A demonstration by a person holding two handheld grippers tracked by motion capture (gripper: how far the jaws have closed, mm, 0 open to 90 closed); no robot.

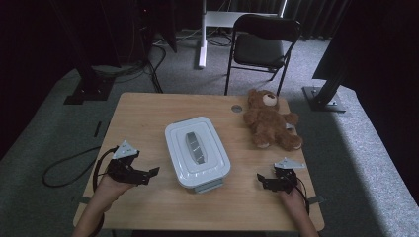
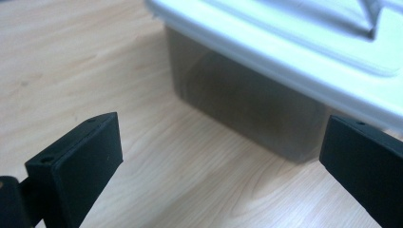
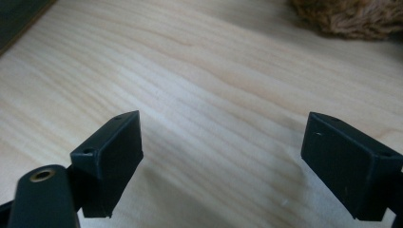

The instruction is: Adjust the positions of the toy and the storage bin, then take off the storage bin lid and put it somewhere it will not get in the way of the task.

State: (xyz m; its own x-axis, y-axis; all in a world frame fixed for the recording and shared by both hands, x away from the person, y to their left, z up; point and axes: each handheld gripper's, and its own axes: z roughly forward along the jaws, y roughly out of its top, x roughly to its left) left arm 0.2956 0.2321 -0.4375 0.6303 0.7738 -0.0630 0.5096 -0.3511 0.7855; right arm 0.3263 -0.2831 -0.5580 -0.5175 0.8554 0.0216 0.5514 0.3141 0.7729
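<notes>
White lidded box (image 1: 197,150) sits between left gripper (image 1: 146,174) and right gripper (image 1: 261,180), jaws spread

In the left gripper view, the white lidded box (image 2: 266,71) runs off the top and right edges, so its far end and most of its lid cannot be seen; its frosted wall is too cloudy to tell what lies inside. The right jaw of the left tongs (image 2: 221,156) is cut by the right edge. In the right gripper view, the teddy bear (image 3: 351,16) shows as a strip of brown fur clipped by the top edge. In the high view, the person's forearms leave the bottom edge, and the handle recess on the box lid is too small to read clearly.
</notes>
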